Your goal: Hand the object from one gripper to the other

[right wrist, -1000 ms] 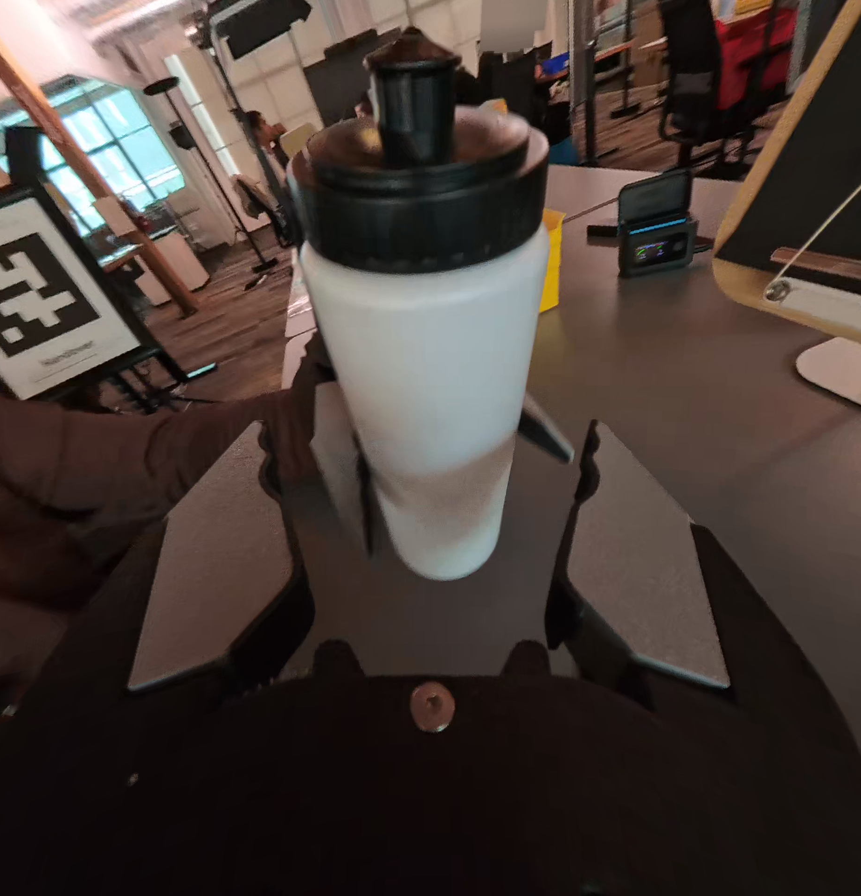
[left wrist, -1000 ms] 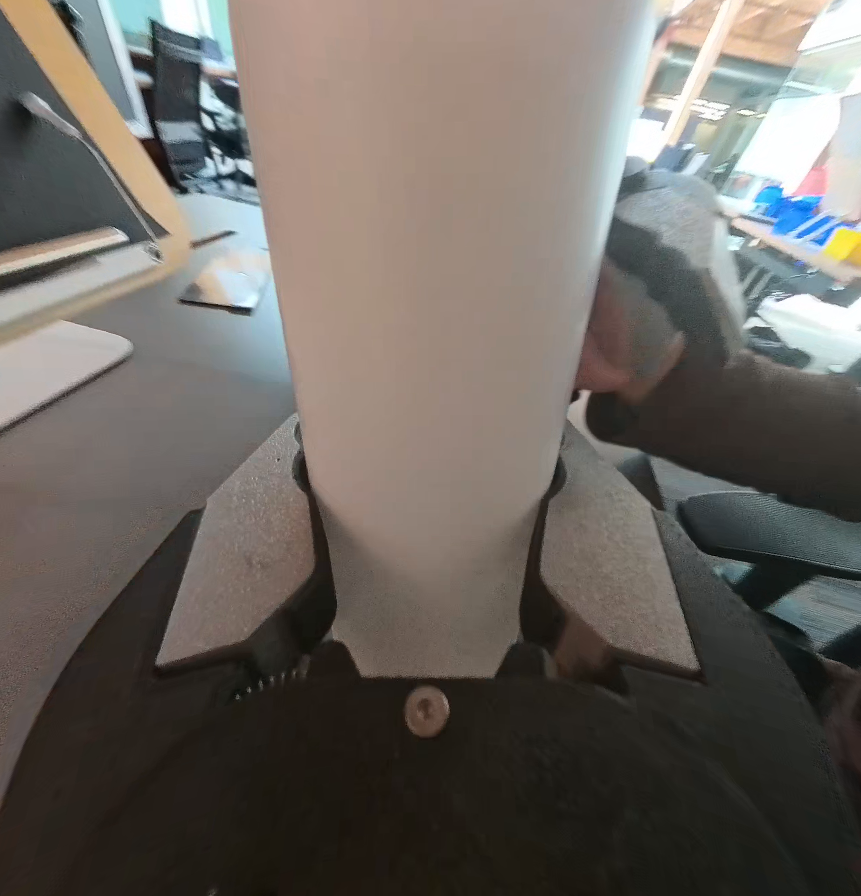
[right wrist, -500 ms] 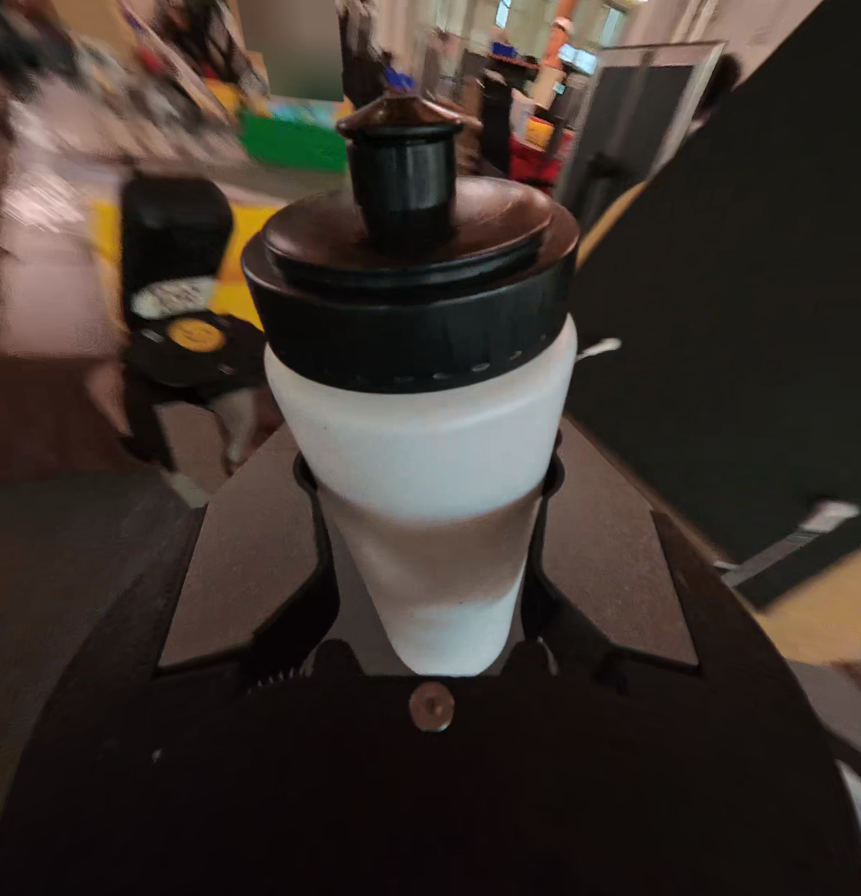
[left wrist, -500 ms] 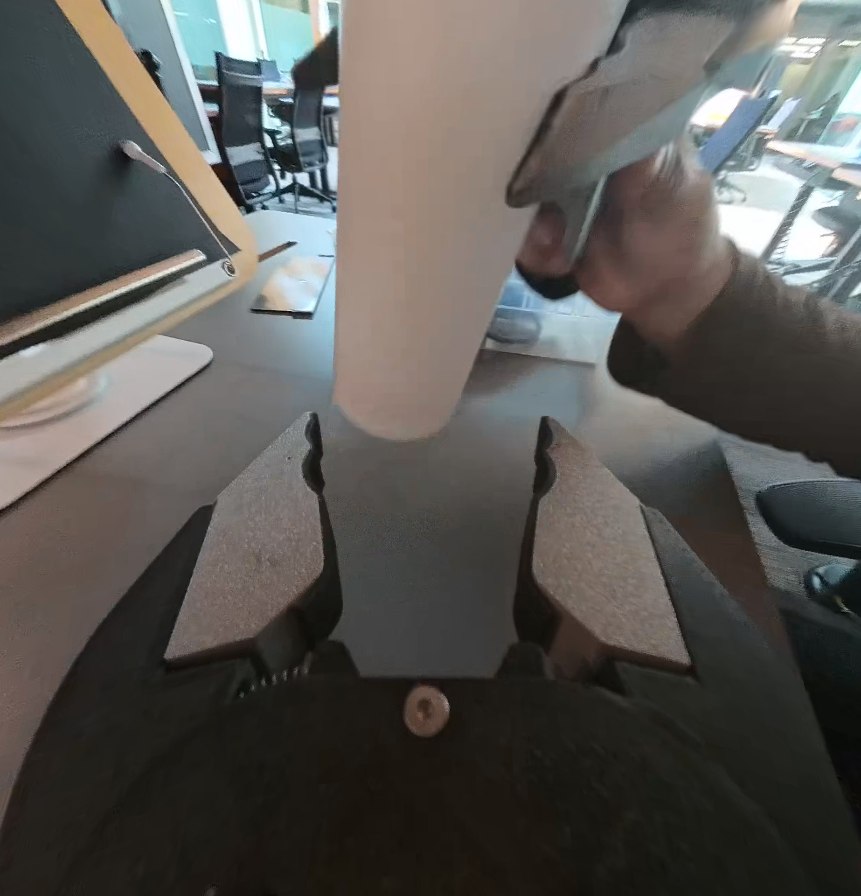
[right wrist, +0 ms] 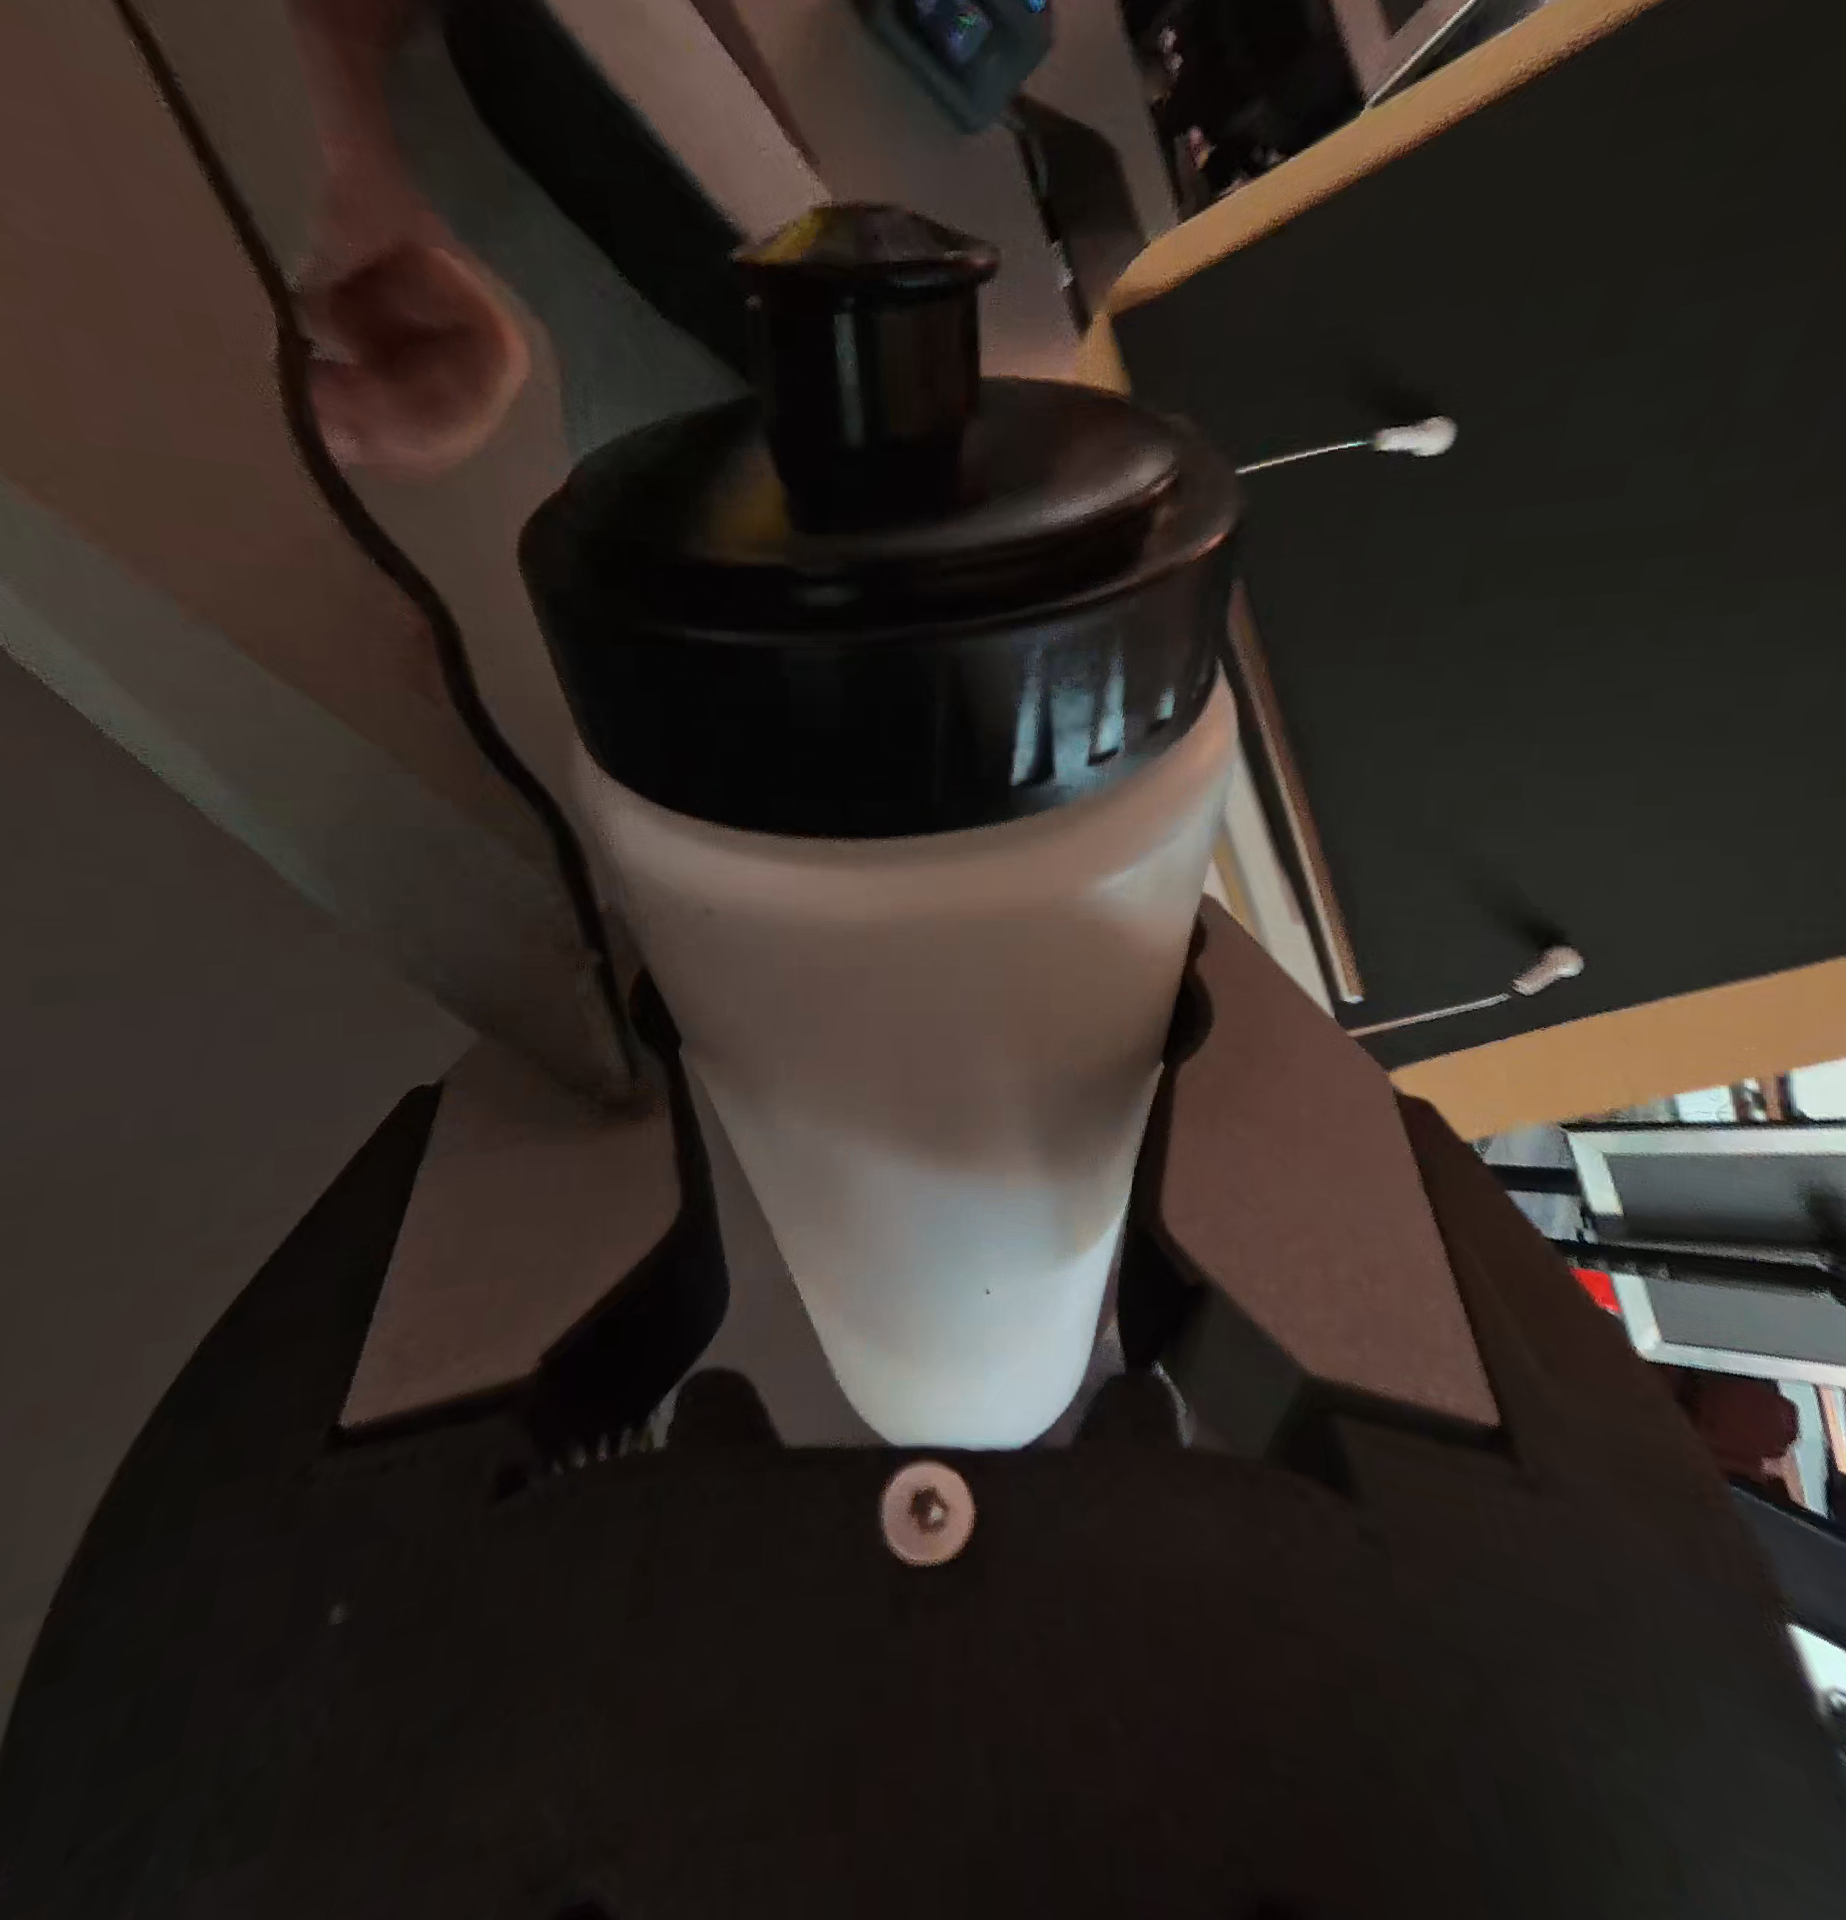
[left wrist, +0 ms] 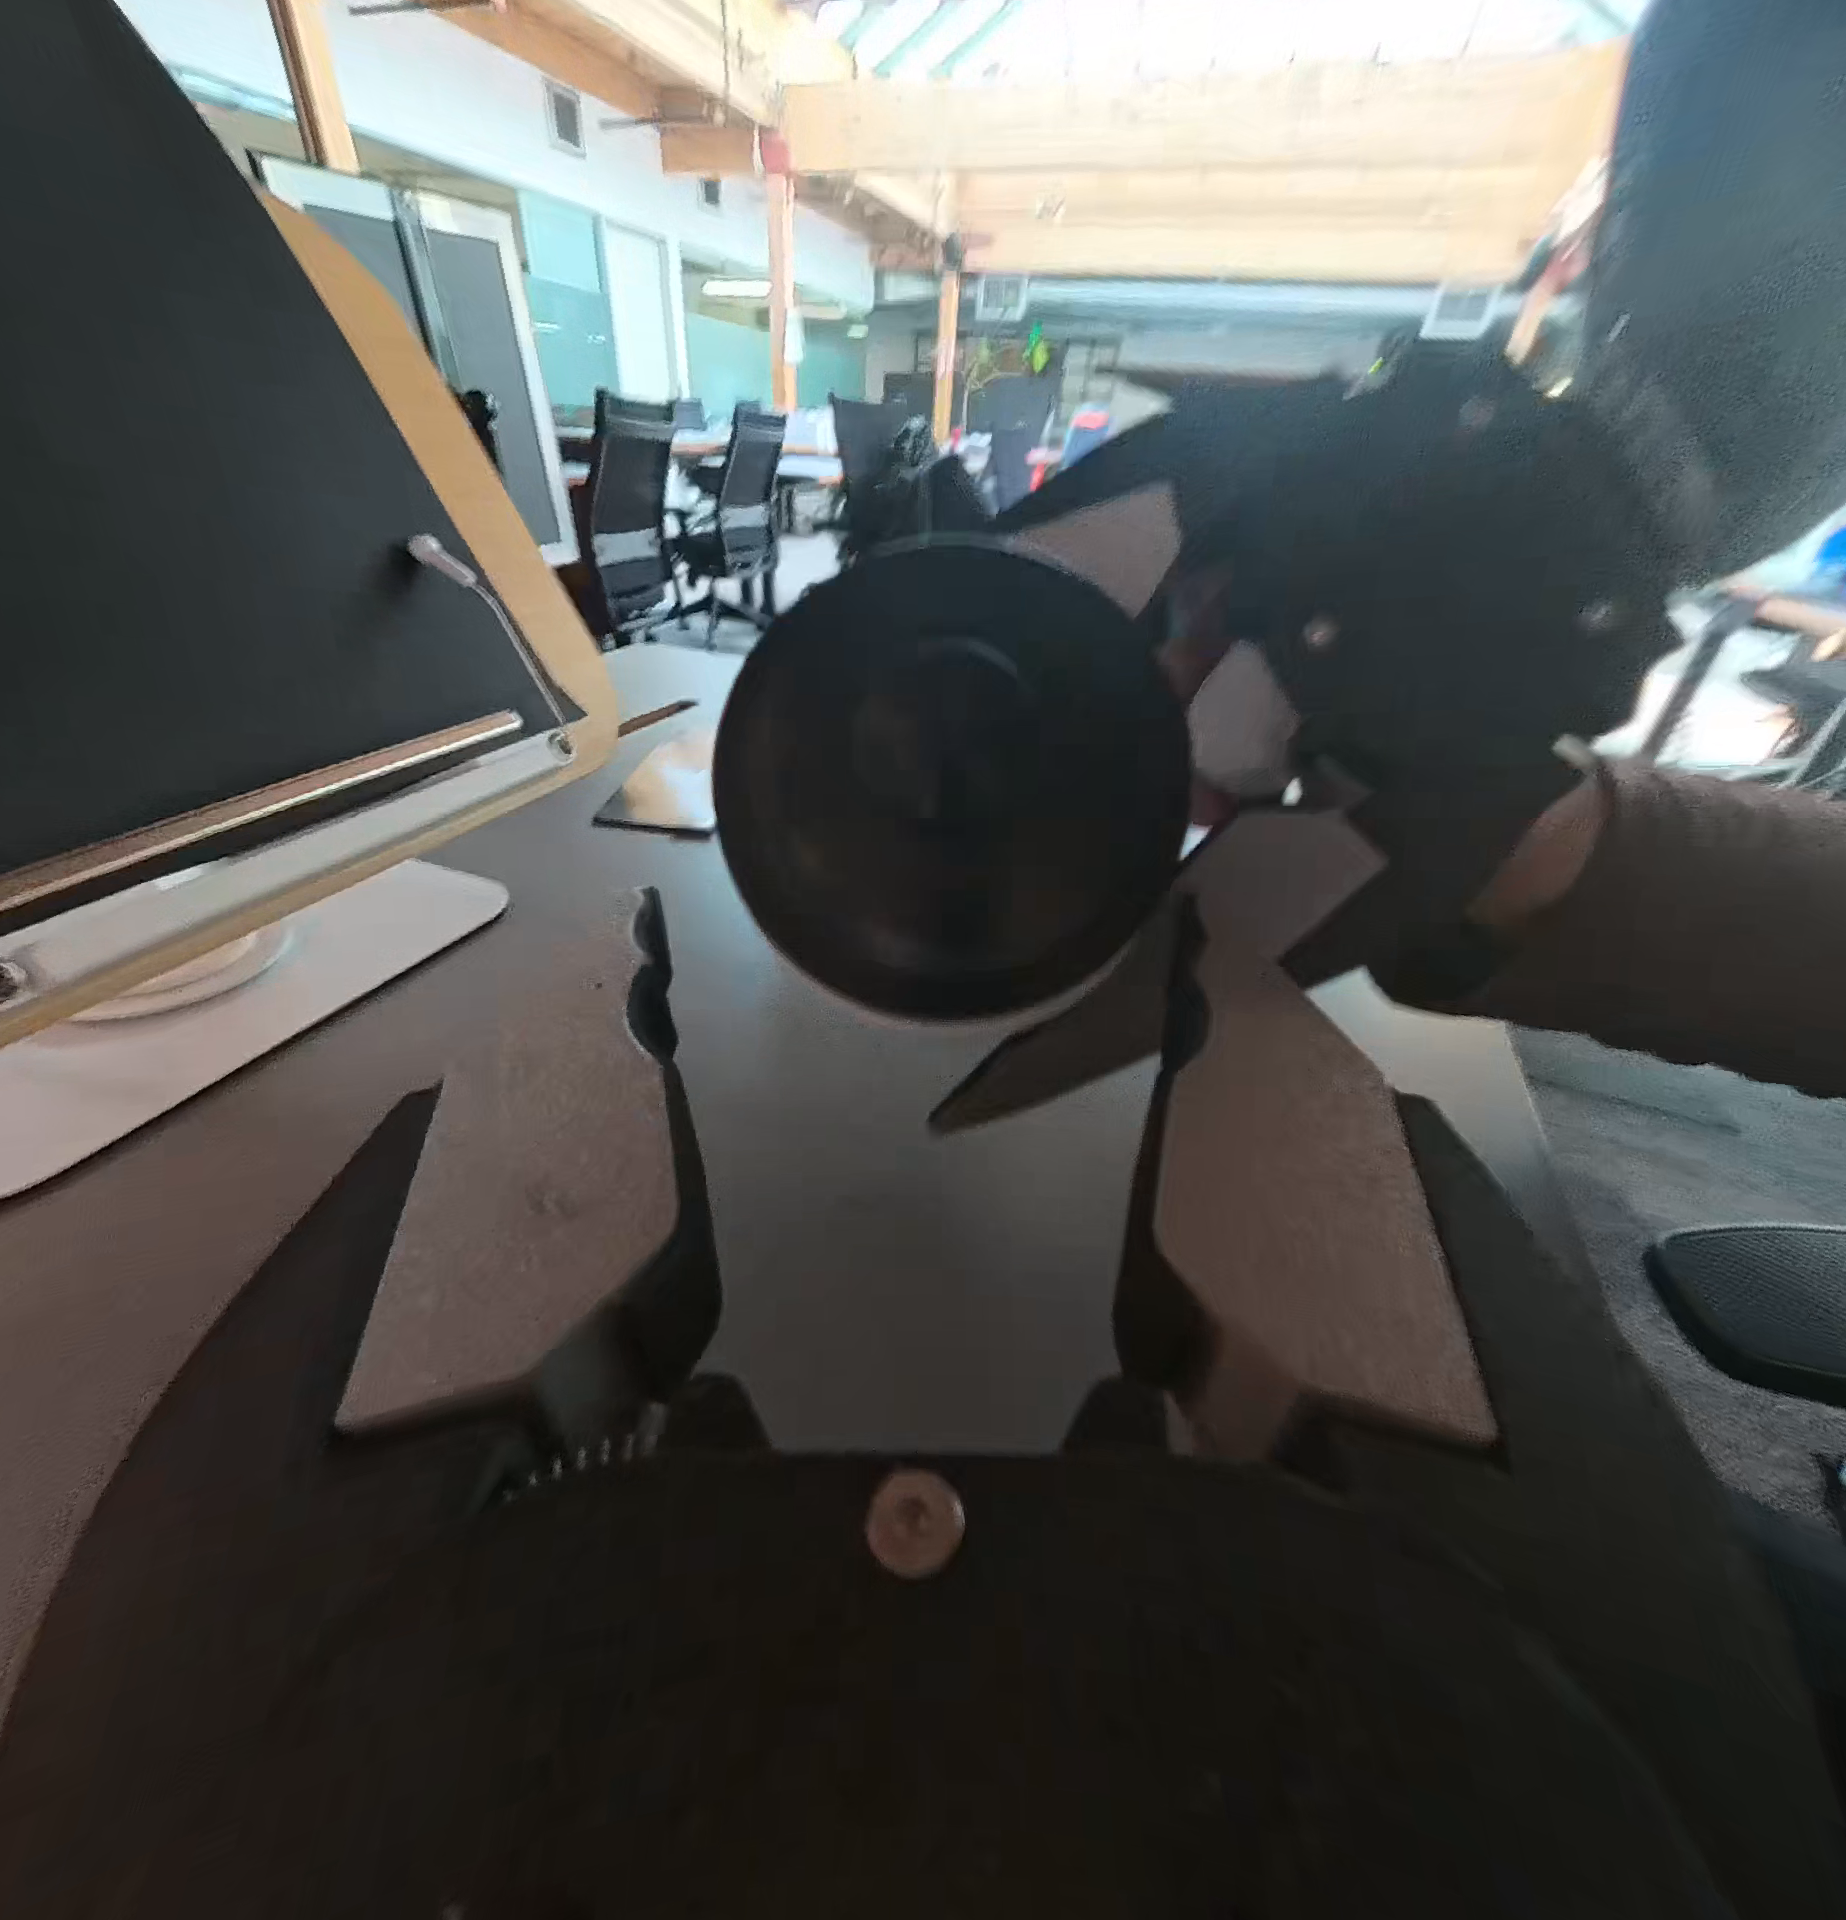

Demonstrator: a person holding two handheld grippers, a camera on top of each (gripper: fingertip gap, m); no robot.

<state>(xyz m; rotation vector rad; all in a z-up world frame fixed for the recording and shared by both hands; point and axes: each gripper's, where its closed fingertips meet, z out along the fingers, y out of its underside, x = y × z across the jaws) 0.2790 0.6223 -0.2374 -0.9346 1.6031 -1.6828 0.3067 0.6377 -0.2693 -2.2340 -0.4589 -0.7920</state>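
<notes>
1. We saw the right claw (right wrist: pixel 924 1174) clamped on the white bottle (right wrist: pixel 929 1039), black cap (right wrist: pixel 877 623) pointing away beyond its fingertips.
2. We saw the left claw (left wrist: pixel 914 1039) spread wide, empty; the cap (left wrist: pixel 950 779) faced it just ahead.

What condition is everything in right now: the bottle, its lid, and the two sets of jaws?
White bottle: held off the table, clamped around its lower body.
Black lid: on the bottle, spout facing the left wrist view.
Right gripper: jaws shut on the bottle.
Left gripper: jaws open, nothing between them, apart from the bottle.
Dark table: bare under the left gripper.
</notes>
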